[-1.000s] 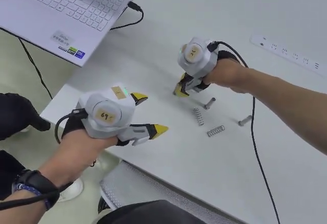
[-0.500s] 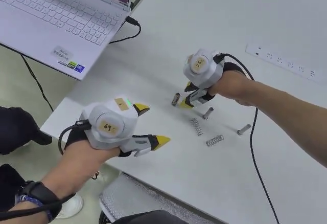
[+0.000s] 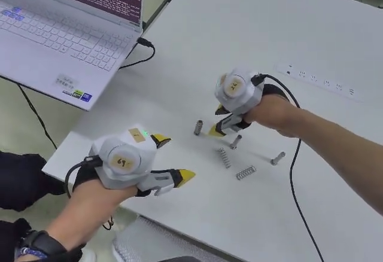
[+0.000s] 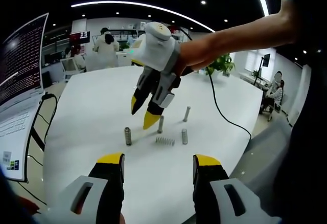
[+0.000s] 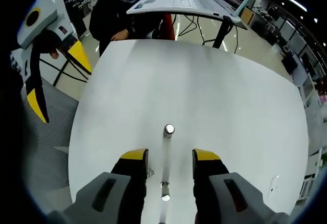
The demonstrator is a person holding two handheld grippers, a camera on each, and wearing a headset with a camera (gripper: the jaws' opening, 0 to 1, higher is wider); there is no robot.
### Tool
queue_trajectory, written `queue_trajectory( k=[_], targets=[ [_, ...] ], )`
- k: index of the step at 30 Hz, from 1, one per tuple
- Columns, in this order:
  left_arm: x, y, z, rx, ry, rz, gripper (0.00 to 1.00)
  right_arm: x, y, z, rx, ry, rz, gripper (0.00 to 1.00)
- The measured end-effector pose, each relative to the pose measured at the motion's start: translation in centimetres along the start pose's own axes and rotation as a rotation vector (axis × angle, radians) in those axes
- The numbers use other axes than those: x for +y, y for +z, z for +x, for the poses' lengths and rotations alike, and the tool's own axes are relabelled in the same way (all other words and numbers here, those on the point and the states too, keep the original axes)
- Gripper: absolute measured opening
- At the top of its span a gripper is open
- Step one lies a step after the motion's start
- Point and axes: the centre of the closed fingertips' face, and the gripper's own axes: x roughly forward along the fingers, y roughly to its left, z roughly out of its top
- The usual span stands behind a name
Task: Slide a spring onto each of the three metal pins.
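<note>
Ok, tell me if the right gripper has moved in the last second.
Yes. The right gripper has shifted away from the upright pin, towards the nearest lying pin.

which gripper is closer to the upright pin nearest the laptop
Right. The right gripper hovers just beside the pin, open, with its jaws pointing toward it. The left gripper is farther off, back toward the person, also open.

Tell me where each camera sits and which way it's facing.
Head view: on the headset, looking down at the table; both forearms, left gripper, right gripper.
Left gripper view: low, facing across the table towards the right gripper; own jaws.
Right gripper view: looking steeply down; own jaws.
Shared: upright pin in all three.
</note>
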Motion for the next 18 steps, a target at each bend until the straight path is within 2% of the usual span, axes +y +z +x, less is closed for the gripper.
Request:
queue_trajectory(
  k=[11, 18],
  targets=[
    [0.1, 0.6, -0.8, -0.016, 0.022, -0.005, 0.5, -0.2, -0.3, -2.1, -0.044, -0.07, 0.021, 0.35],
    [0.5, 0.5, -1.3, -0.019, 0.042, -0.014, 0.5, 0.6, -1.0, -3.6, -0.062, -0.103, 0.025, 0.36]
  ],
)
